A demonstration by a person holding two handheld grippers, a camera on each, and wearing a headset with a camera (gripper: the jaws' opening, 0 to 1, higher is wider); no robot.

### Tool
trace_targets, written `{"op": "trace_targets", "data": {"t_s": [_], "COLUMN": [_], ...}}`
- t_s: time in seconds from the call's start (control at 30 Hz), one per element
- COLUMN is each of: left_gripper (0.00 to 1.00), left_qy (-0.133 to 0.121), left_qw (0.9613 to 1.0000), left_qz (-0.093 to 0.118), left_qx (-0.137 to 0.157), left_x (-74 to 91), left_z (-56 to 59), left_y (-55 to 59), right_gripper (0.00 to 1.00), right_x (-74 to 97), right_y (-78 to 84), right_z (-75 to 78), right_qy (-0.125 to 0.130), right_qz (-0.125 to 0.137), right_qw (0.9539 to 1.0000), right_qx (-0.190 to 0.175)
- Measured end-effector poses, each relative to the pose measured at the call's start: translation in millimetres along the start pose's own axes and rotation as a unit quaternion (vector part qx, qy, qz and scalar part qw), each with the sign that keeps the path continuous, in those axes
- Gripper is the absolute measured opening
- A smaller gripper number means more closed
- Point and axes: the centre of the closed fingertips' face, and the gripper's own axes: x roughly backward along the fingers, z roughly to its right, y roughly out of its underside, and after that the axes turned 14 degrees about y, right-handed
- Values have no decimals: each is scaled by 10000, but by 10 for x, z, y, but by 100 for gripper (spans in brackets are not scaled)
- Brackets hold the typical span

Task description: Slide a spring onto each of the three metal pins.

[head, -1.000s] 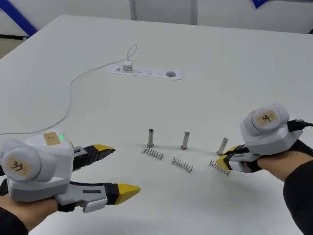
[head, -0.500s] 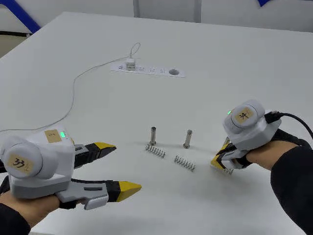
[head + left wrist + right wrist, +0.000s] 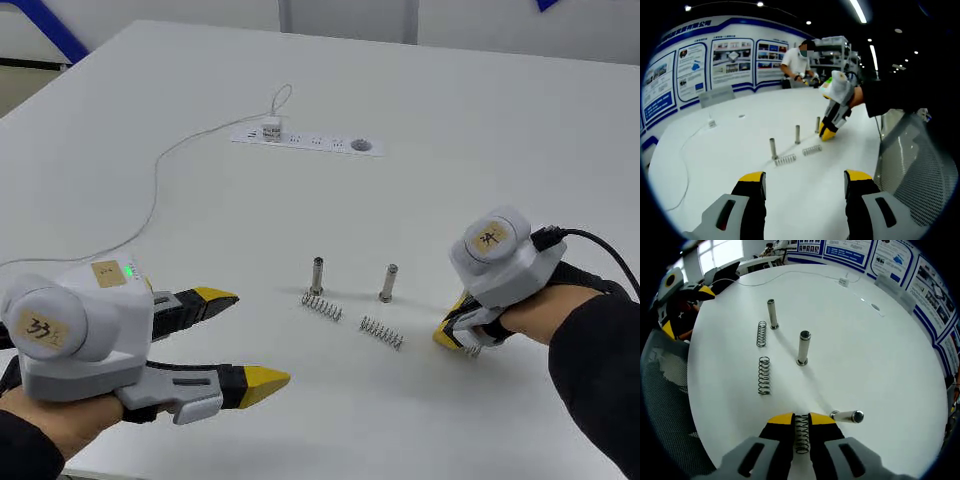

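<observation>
Two steel pins (image 3: 317, 275) (image 3: 389, 283) stand upright on the white table (image 3: 450, 120), and a loose spring lies in front of each (image 3: 322, 307) (image 3: 381, 333). My right gripper (image 3: 455, 337) tilts down to the tabletop at the right, shut on the third spring (image 3: 801, 432), which lies between its yellow tips (image 3: 801, 421). The third pin (image 3: 846, 416) stands just right of those tips. At the lower left, my left gripper (image 3: 240, 338) hangs open with nothing in it. The left gripper view has all three pins (image 3: 773, 149) (image 3: 797, 134) (image 3: 817, 125) in a row, with the right gripper (image 3: 829, 134) beside the farthest.
A white power strip (image 3: 300, 142) with a plugged-in adapter and a trailing cable (image 3: 150, 200) lies at the back of the table. A mesh chair back (image 3: 920, 165) stands at the table's near edge. A person (image 3: 797, 62) works at a far bench.
My right gripper has moved left and down over the rightmost spring and closed around it; it now hides the third pin in the head view. The left gripper has stayed put.
</observation>
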Motion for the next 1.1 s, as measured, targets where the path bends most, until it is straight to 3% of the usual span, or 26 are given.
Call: {"op": "trace_targets", "data": {"t_s": [0.37,1.1], "left_gripper": [65,64], "left_qy": [35,66], "left_qw": [10000,9999], "left_qz": [-7,-34], "left_qx": [-32,-82], "left_x": [-10,-21], "left_z": [16,34], "left_y": [-7,-28], "right_gripper": [12,12], "right_x": [170,295], "right_y": [-143,-181], "right_z": [62,124], "right_qy": [145,263], "right_qz": [285,430], "right_qw": [9995,9986], "right_qx": [-60,-128]}}
